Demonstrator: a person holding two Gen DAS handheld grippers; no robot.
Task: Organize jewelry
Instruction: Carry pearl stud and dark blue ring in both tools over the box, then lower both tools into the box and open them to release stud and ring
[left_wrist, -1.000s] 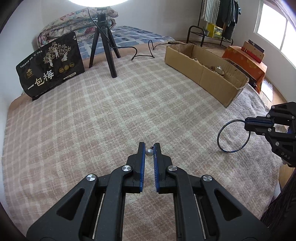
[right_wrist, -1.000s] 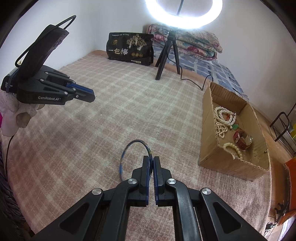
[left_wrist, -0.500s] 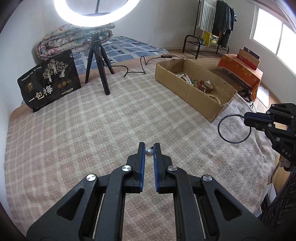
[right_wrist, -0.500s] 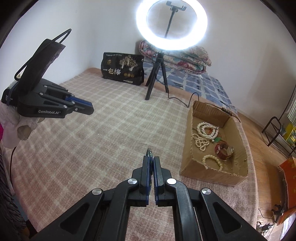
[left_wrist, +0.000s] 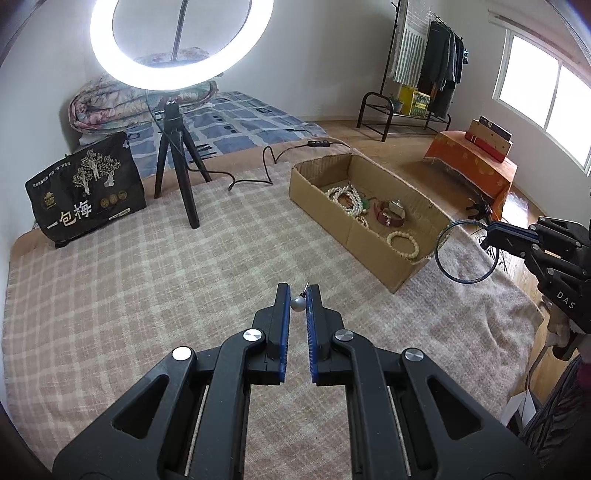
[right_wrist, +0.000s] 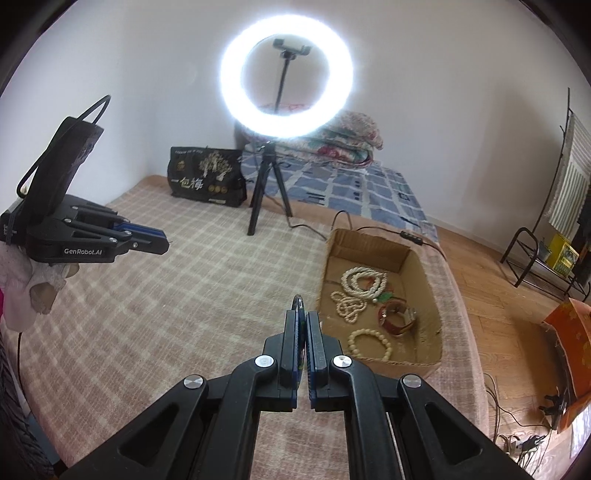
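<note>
Jaws of the left gripper (left_wrist: 297, 295) are clamped on a grey bead earring (left_wrist: 297, 303); a thin blue bangle (left_wrist: 466, 252) is pinched in the fully closed right gripper (right_wrist: 302, 318), near the cardboard box (left_wrist: 373, 240).

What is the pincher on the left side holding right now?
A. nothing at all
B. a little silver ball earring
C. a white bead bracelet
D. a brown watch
B: the left gripper is pinched on a small silver ball earring, while the bead bracelet and the watch lie in the cardboard box.
</note>
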